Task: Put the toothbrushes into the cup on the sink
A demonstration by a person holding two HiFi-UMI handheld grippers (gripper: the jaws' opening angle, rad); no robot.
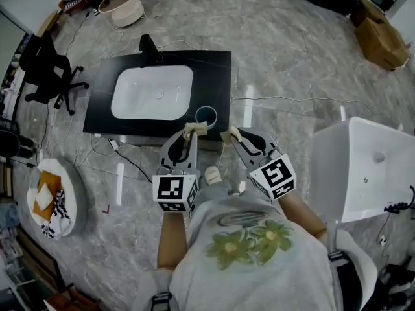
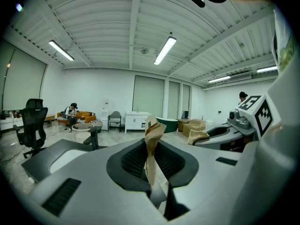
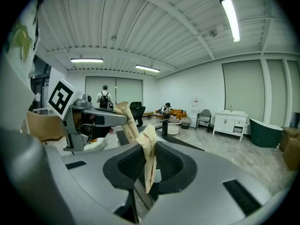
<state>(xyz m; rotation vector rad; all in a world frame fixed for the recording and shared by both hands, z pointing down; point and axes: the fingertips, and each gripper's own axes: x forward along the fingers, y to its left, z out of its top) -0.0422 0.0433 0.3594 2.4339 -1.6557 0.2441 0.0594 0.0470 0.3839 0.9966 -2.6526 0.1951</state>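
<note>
In the head view both grippers are held side by side just in front of the black sink counter [image 1: 214,76]. My left gripper [image 1: 192,133] is shut on a toothbrush in a brown paper wrap [image 2: 152,142], which stands upright between the jaws. My right gripper [image 1: 231,135] is shut on a second paper-wrapped toothbrush [image 3: 149,153]. The clear cup [image 1: 206,115] stands at the counter's near right corner, just beyond the two wrap tips. A white basin [image 1: 153,92] fills the counter's left half. The right gripper [image 2: 206,136] shows in the left gripper view, and the left gripper [image 3: 93,118] in the right gripper view.
A black faucet [image 1: 149,46] stands behind the basin. An office chair [image 1: 45,67] is to the left, a round cushion with cloths [image 1: 55,196] at the lower left, a white tub-like unit [image 1: 363,167] to the right. Cardboard boxes [image 1: 379,37] and floor cables [image 1: 285,99] lie beyond.
</note>
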